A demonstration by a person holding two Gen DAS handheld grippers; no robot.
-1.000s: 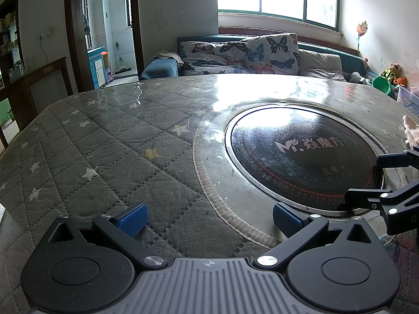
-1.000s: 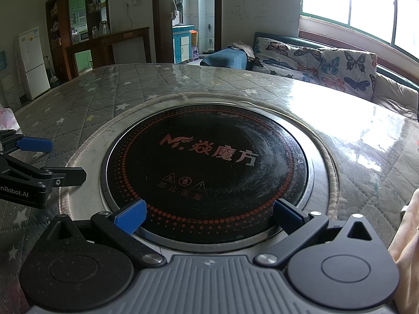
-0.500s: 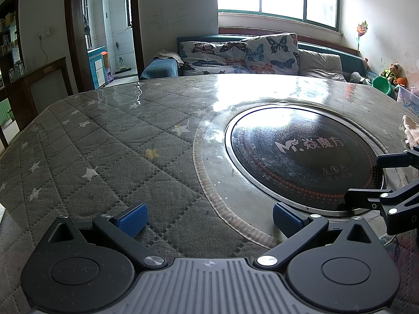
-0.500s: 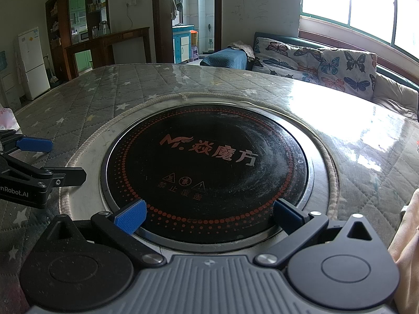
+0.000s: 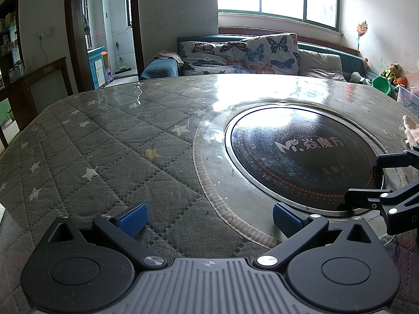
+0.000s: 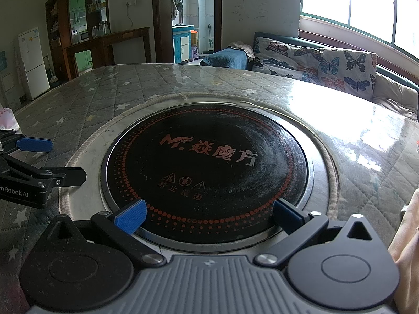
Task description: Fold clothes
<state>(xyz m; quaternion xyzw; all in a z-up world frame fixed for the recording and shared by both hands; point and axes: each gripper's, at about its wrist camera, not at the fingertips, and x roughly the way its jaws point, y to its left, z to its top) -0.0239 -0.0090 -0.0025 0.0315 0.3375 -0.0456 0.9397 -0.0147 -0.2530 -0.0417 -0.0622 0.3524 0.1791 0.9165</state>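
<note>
My left gripper (image 5: 209, 219) is open over the grey quilted table cover (image 5: 104, 157), nothing between its blue pads. My right gripper (image 6: 209, 217) is open too, hovering over the near rim of the round black induction cooktop (image 6: 207, 167). A pale cream garment (image 6: 408, 248) lies at the far right edge of the right wrist view, beside that gripper; a small part of the cream garment (image 5: 409, 130) shows at the right edge of the left wrist view. The right gripper (image 5: 366, 180) appears at the right of the left wrist view, and the left gripper (image 6: 49, 159) at the left of the right wrist view.
The round table has a glossy clear sheet over a star-patterned cover. A sofa with butterfly cushions (image 5: 248, 55) stands behind the table under the window. A doorway (image 5: 110, 47) and dark wooden shelving (image 6: 86, 26) are at the back left.
</note>
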